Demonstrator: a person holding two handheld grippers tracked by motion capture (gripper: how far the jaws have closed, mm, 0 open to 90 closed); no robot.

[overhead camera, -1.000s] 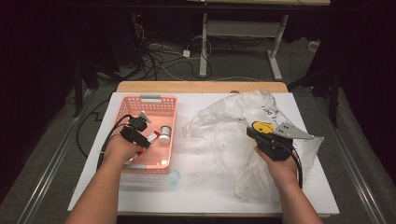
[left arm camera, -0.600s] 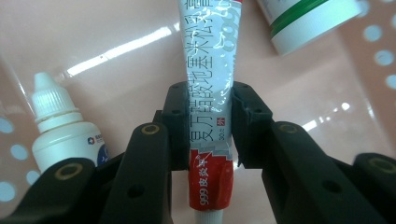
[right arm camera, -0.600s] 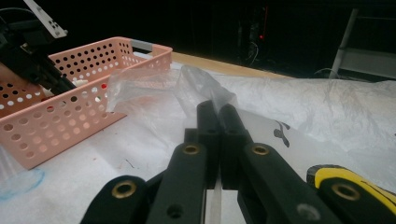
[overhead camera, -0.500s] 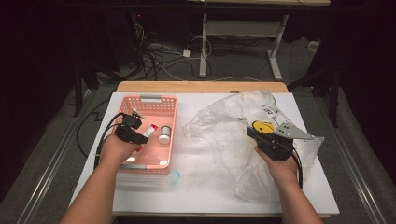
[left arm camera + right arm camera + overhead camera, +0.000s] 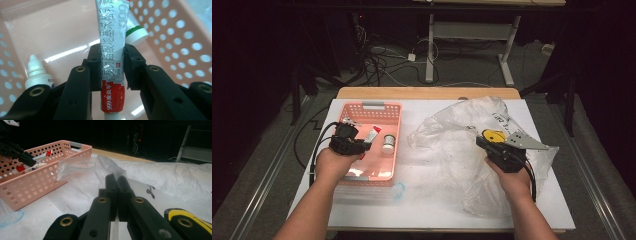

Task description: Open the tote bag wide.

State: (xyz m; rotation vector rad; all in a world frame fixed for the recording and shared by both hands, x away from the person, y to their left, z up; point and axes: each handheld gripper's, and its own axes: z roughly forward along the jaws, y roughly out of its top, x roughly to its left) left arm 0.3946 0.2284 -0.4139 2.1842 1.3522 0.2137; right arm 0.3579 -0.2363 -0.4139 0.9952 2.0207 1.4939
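Lifted slightly since the earlier high view, the left gripper (image 5: 354,145) now sits a little nearer the left wall of the pink basket (image 5: 362,107), carrying an ointment tube (image 5: 372,135) clear of the basket floor. That suggests the pick is done and the tube can travel next, probably toward the clear plastic bag (image 5: 462,125) at centre right. In this view the tube's long axis slants from the gripper toward the upper right. A small white bottle (image 5: 388,144) stands just beside it. The right gripper (image 5: 484,145) has not moved; its jaws are pressed together on a fold of the bag.

In the left gripper view, the 2 black jaws are clamped on the tube (image 5: 112,55) across its lower third. The tube runs straight up the frame, red crimped end at the bottom. A dropper bottle (image 5: 37,73) sits at lower left.

In the right gripper view, the jaws meet on thin plastic film (image 5: 100,170), with the basket (image 5: 37,177) at left.
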